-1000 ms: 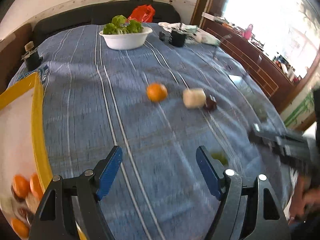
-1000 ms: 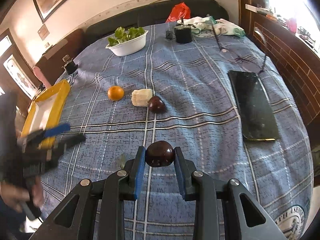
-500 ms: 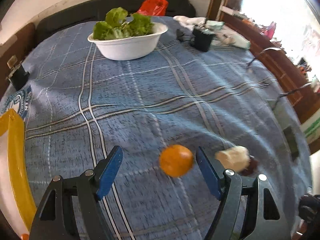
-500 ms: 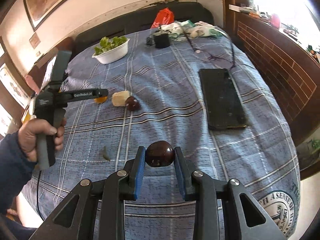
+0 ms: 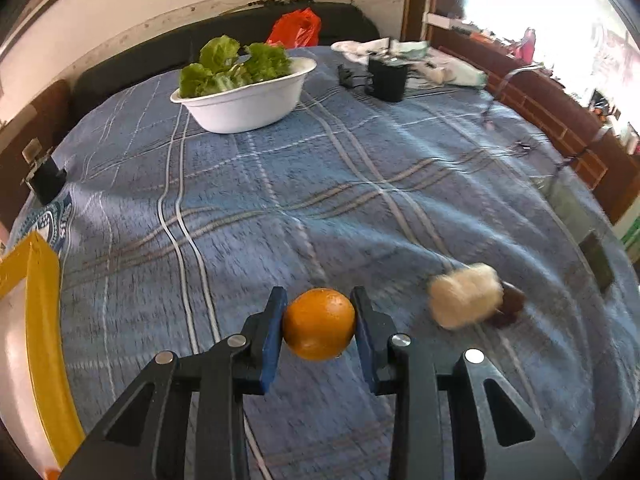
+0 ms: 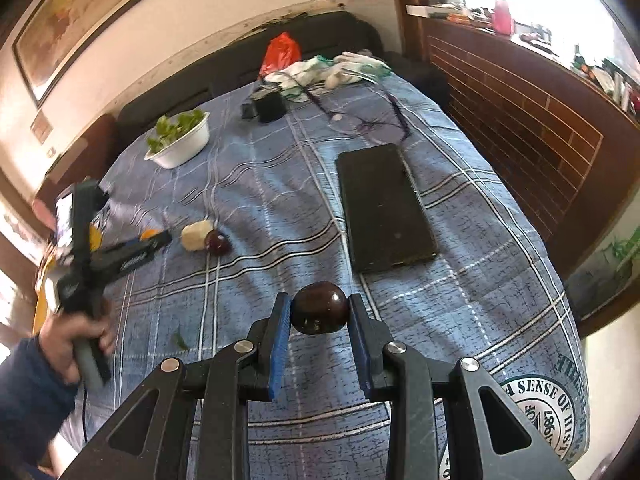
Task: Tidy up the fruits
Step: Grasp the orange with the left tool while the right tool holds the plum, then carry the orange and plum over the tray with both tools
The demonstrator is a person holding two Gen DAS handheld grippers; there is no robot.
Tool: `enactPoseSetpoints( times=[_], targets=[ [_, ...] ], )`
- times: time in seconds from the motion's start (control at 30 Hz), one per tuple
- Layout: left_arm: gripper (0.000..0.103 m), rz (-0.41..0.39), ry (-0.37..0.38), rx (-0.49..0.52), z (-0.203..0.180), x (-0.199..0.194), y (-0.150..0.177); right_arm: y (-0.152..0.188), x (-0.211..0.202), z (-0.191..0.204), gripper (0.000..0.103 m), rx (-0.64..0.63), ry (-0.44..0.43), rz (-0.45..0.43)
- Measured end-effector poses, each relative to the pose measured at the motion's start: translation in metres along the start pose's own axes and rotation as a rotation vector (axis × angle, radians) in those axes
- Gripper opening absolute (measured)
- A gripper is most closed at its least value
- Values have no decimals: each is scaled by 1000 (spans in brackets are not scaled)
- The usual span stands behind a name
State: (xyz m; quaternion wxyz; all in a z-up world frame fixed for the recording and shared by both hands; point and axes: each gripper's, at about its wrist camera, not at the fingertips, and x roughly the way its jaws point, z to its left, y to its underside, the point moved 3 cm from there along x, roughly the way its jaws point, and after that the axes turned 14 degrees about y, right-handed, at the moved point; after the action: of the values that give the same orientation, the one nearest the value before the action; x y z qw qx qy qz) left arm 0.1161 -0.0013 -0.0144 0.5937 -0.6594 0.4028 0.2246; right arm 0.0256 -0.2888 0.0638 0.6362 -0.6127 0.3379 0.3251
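The left tool (image 5: 318,322) is closing onto an orange (image 5: 319,324), the right tool (image 6: 319,314) clamps a dark plum (image 6: 319,308), above a blue plaid bedsheet (image 6: 460,300) whose corner seal reads "A SENSE OF".

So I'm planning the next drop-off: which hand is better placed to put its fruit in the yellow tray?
Probably the left. Its claw is closing on the orange, and the yellow tray sits just beside it. The right claw holds a dark fruit farther away across the table.
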Motion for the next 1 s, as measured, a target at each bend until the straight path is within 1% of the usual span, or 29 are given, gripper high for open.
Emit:
enactPoseSetpoints(
  times=[0.1,0.27,0.4,0.53,0.7,0.87,1.0],
  targets=[
    [31,-8,28,29,-16,-9,9,2,4,3,31,12,-6,18],
    [31,-17,125,2,-30,-30,25,8,4,23,31,-30,-33,24],
    [31,-14,145,0,-36,-41,35,15,4,40,31,-68,-57,30],
    [31,-18,151,-3,-37,-54,47,21,5,54,31,-97,-74,44],
    [31,-25,142,4,-35,-68,56,24,4,70,31,-128,-94,43],
    [31,-41,126,19,-33,-81,59,28,4,87,31,-162,-118,50],
    [31,-61,113,13,-26,-93,60,30,3,102,31,-190,-137,50]
  ],
)
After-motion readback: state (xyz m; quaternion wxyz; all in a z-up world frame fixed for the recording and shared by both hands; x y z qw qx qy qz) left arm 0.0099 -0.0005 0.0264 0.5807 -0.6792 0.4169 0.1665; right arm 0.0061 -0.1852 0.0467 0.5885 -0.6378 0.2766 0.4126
